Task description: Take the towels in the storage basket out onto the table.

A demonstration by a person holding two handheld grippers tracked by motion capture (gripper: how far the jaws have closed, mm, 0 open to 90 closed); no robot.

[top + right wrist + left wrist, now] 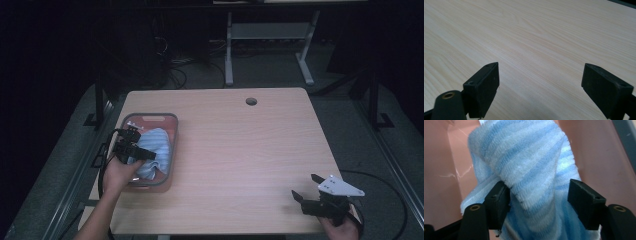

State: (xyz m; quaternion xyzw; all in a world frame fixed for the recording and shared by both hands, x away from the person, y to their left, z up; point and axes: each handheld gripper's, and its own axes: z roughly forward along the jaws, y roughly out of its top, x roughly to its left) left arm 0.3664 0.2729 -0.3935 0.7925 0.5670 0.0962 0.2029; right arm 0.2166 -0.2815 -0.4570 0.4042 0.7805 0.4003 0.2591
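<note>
1. Black jaws of the left gripper (537, 202) at bottom of left gripper view, set apart on both sides of a raised fold of the blue striped towel (529, 165); one pad already against the pile, the other a little off the cloth, so not yet clamped.
2. Towel bunched inside the pink tray (172, 131), at left of the high view, on the wooden table (240, 150); left gripper (134, 148) low over it.
3. Risk one: closing on the thin edge of the fold only; soft pile may slide out on lifting, and towel drops back or hangs over the tray rim.
4. Risk two: going too deep; jaw tips may press on the tray floor or catch the wall, then tray shifts or lifts together with the cloth, being light and near the table's left edge.
5. Right gripper (306, 187) at lower right of high view, jaws wide apart and empty above bare wood (536, 45); well apart from the tray, so no help for holding it down.
</note>
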